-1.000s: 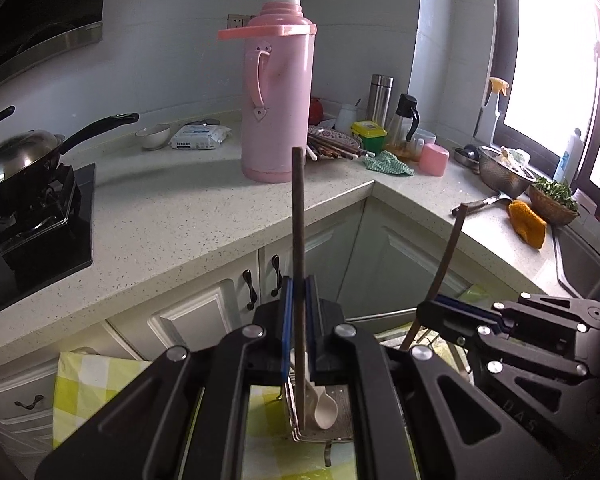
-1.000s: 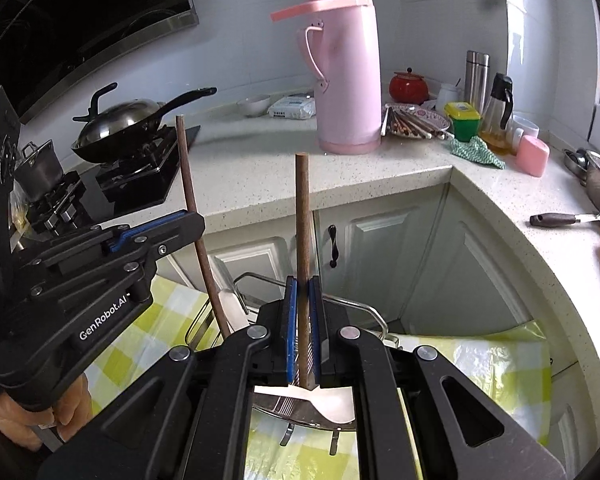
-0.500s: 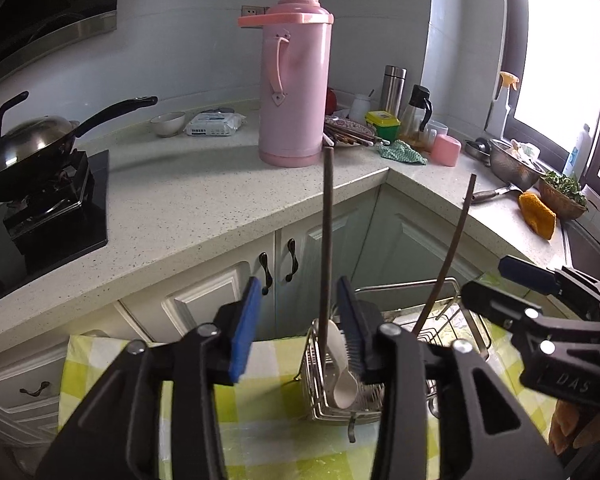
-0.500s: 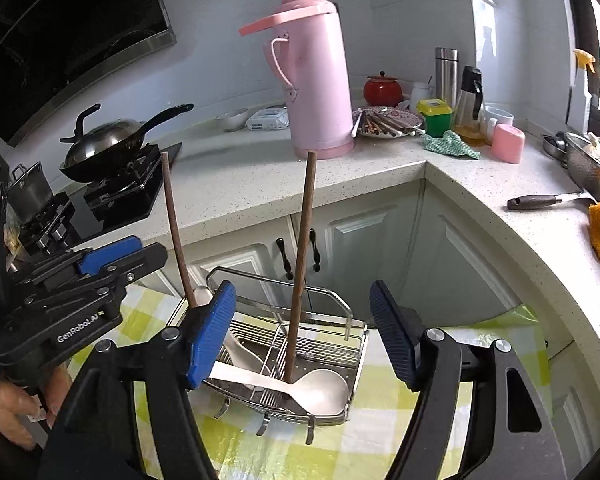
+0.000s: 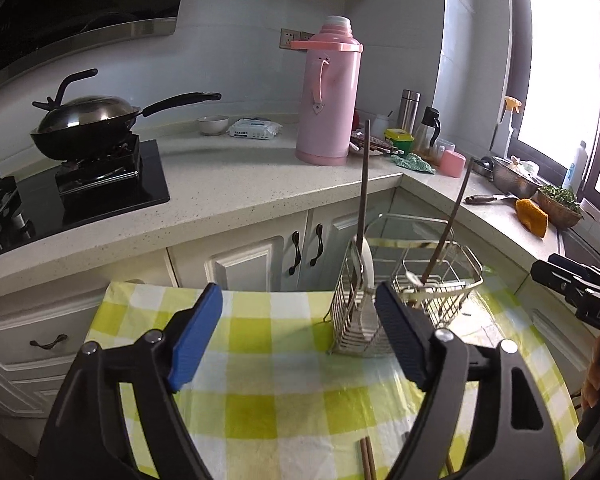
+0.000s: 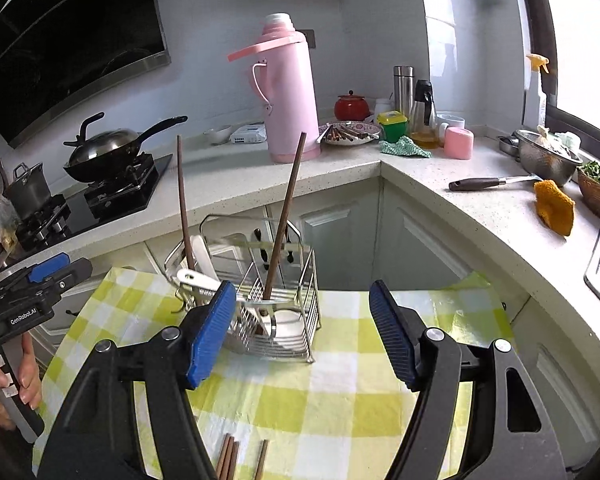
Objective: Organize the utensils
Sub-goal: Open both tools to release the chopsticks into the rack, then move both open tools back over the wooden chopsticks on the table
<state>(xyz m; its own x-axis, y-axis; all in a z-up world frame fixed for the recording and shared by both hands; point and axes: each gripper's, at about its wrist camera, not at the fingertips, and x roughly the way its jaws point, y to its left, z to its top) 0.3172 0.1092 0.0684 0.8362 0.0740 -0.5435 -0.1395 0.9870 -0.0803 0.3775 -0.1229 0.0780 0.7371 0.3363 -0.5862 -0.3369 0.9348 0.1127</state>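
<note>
Yellow-checked cloth is covering the low table where you are working, below the kitchen counter. You are holding both the left gripper and the right gripper spread wide and empty, hovering near the wire utensil caddy. Two brown chopsticks are standing in separate compartments, leaning on the wire, beside white spoons. More chopsticks are lying loose on the cloth, probably your next pickup.

Pink thermos (wok leftward)
</note>
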